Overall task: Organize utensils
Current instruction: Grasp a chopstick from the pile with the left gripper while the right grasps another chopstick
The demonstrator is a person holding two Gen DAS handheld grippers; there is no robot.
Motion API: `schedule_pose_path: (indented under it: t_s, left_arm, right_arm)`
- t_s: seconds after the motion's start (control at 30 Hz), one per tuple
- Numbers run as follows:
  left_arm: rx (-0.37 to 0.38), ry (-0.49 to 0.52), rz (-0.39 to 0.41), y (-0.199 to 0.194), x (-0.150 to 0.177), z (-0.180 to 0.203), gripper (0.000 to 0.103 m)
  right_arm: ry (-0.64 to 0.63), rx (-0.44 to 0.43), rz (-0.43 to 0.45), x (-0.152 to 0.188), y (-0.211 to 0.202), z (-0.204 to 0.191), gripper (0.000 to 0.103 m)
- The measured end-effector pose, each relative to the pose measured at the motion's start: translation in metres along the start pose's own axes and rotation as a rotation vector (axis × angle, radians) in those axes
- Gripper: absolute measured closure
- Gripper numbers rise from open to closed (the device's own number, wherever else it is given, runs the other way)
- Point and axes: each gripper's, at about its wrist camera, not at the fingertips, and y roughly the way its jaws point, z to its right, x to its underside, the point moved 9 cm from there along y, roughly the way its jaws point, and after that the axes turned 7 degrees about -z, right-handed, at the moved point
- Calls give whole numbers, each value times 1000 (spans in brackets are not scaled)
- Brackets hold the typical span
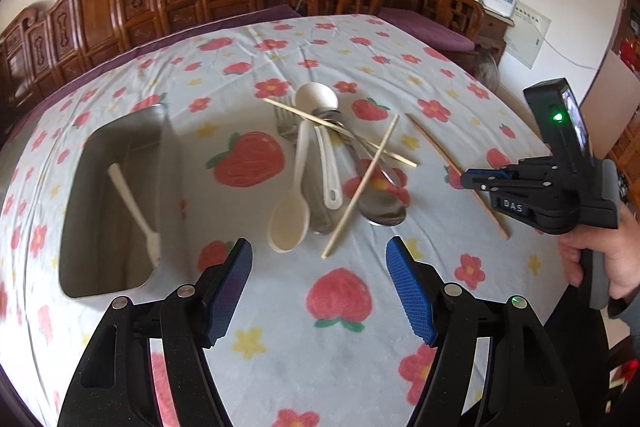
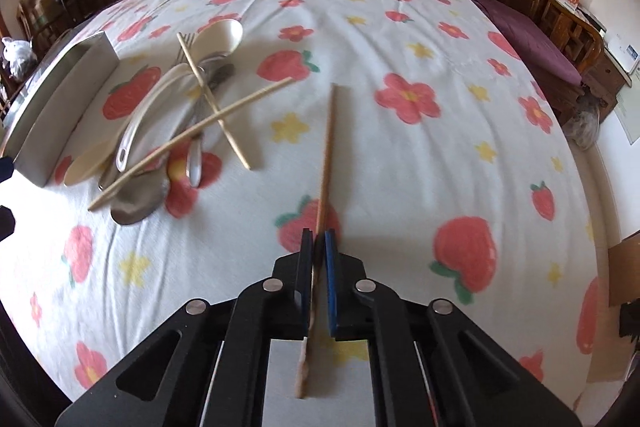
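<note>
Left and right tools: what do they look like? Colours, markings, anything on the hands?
Both tools are black linkage frames with silver pivot pins and blue textured pads. The left tool has a green LED on its frame. The right tool bears "DAS" lettering and a top-mounted black module with a green light; a bare hand with a grey cuff grips its handle.
</note>
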Motion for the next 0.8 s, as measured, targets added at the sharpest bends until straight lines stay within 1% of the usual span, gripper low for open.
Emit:
schedule_pose_path:
  t_s: [0.1, 0.27, 0.3, 0.33, 0.57, 0.77, 0.8]
  left_arm:
    - [11, 12, -15, 11, -6, 7, 42]
    - [14, 42, -46, 32, -18, 19, 46]
    - [13, 57, -54, 37, -21, 23, 51]
    - [12, 67, -61, 41, -23, 26, 54]
    - [9, 121, -112, 69, -42, 41, 65]
    - [12, 130, -158, 92, -51, 44, 72]
    - [12, 129, -167, 95, -51, 44, 74]
  right_arm:
    - [4, -26, 10, 3, -1, 6, 97]
    - [-15, -53, 32, 5, -3, 7, 97]
    - [-20, -59, 33, 5, -3, 8, 97]
    - [-24, -63, 30, 5, -3, 7, 97]
    - [-41, -84, 22, 4, -3, 7, 97]
    - [-31, -103, 25, 4, -2, 8, 97]
    - [-31, -104, 26, 4, -3, 8, 97]
